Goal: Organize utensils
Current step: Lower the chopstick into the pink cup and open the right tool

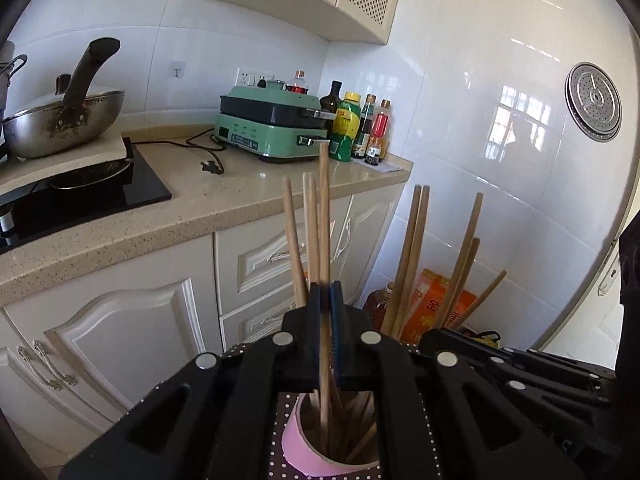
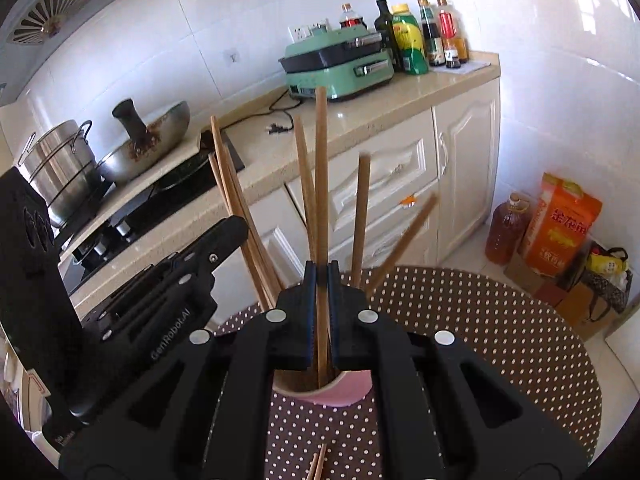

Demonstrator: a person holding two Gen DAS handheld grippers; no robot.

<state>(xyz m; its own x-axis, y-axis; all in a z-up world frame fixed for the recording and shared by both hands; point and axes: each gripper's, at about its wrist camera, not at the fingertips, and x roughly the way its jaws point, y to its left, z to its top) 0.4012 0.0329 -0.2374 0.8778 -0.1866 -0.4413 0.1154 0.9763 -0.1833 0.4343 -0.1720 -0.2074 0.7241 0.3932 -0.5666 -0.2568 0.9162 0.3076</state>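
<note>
A pink cup [image 1: 296, 446] [image 2: 340, 394] stands on a brown polka-dot table [image 2: 480, 340], with several wooden chopsticks standing in it. My left gripper [image 1: 326, 292] is shut on one upright chopstick [image 1: 324, 208], whose lower end reaches into the cup. My right gripper [image 2: 321, 270] is shut on another upright chopstick [image 2: 321, 160], its lower end also inside the cup. In the right wrist view the left gripper's black body [image 2: 172, 280] is at the left. The other chopsticks [image 1: 412, 256] [image 2: 362, 208] lean outward against the cup's rim.
A beige counter [image 1: 240, 196] runs behind the table with a green electric cooker [image 1: 272, 124], sauce bottles [image 1: 360, 128], a wok [image 1: 60, 120] and a black hob [image 1: 80, 196]. On the floor stand an oil bottle [image 2: 508, 228] and an orange bag [image 2: 564, 228]. Loose chopsticks [image 2: 318, 464] lie on the table.
</note>
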